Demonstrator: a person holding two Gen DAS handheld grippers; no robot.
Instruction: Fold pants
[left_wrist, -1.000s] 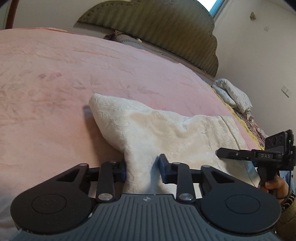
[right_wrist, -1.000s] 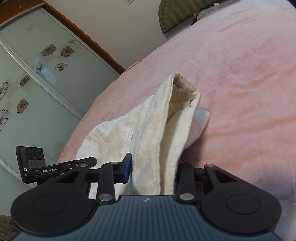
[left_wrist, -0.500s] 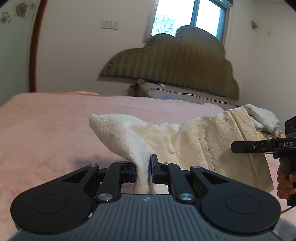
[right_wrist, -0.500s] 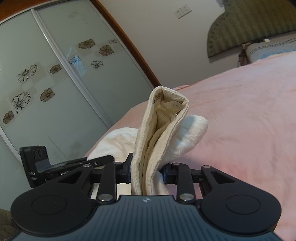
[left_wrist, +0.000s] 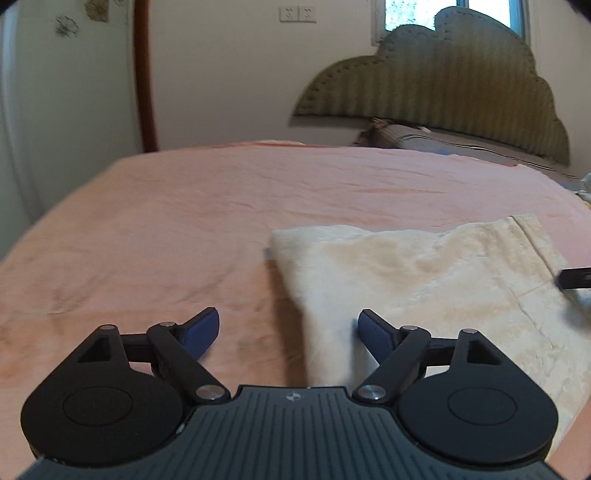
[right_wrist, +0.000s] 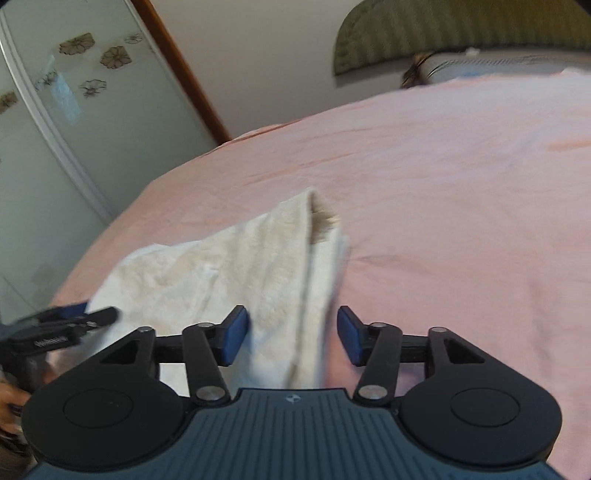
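Cream pants (left_wrist: 424, 280) lie folded on the pink bedspread (left_wrist: 221, 206), released by both grippers.

The left gripper (left_wrist: 288, 332) is opening, blue pads spread, the fabric's edge between them but unpressed. The right gripper (right_wrist: 291, 334) is opening too, straddling the waistband end without touching it. A green headboard (left_wrist: 443, 81) stands beyond.

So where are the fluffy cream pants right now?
The fluffy cream pants lie folded on the pink bedspread, low and right in the left wrist view, below the green headboard. In the right wrist view they sit left of centre.
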